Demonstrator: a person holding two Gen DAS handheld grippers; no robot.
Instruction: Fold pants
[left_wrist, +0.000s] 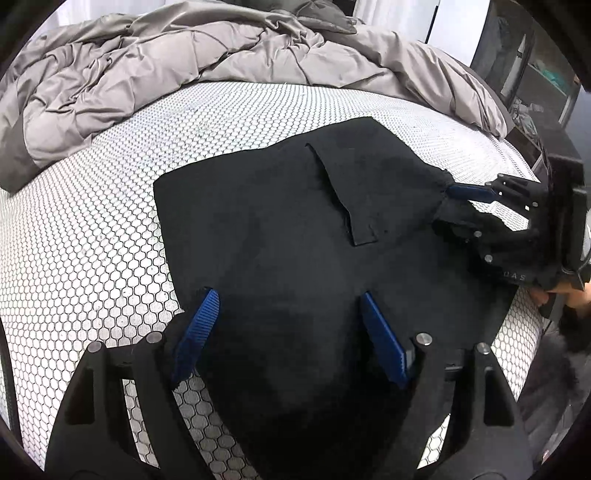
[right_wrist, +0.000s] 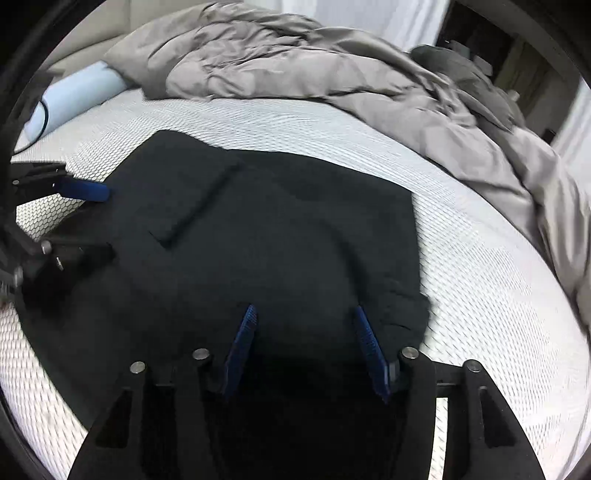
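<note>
I am looking at the black soft-fabric pants (left_wrist: 280, 229), which are lying folded into a flat slab on the white honeycomb-patterned mattress (left_wrist: 92, 240), near its front edge and well apart from the rumpled grey duvet (left_wrist: 147, 62). I am holding the left gripper (left_wrist: 284, 332) and the right gripper (right_wrist: 303, 343) over the cloth, both with jaws spread and nothing pinched. Judging the cloth light, limp and prone to sagging, I am planning to pinch through all layers at the near corners.

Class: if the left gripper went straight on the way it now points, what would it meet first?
Most likely the black pants, spread on the mattress between the left gripper's open jaws; depth is unclear.
</note>
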